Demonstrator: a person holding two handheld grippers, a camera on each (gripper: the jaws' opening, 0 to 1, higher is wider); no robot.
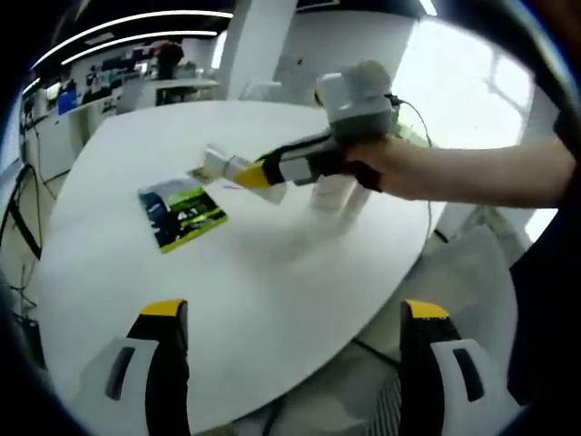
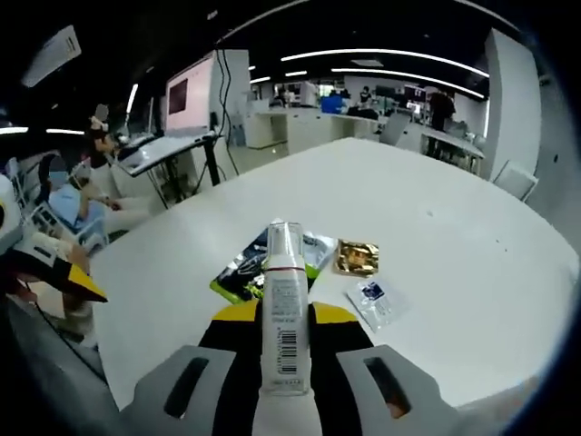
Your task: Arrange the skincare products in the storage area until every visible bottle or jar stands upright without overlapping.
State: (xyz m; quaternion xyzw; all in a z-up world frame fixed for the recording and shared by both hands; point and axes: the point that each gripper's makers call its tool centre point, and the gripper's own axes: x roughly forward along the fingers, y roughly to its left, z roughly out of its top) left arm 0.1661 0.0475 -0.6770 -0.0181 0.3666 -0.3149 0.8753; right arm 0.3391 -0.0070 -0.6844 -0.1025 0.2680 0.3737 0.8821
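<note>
Right gripper [image 2: 286, 350] clamped on white tube [image 2: 285, 309], sachets [image 2: 358, 257] ahead on table [image 2: 436, 209], left gripper [image 1: 295, 350] jaws apart, green packet [image 1: 182, 212] ahead.

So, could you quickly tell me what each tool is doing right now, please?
Left tool: open, holding nothing.
Right tool: shut on a white tube.

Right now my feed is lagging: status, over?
Right gripper shut on white tube. Left gripper open, holding nothing. Green packet, gold packet and clear packet flat on table ahead.
</note>
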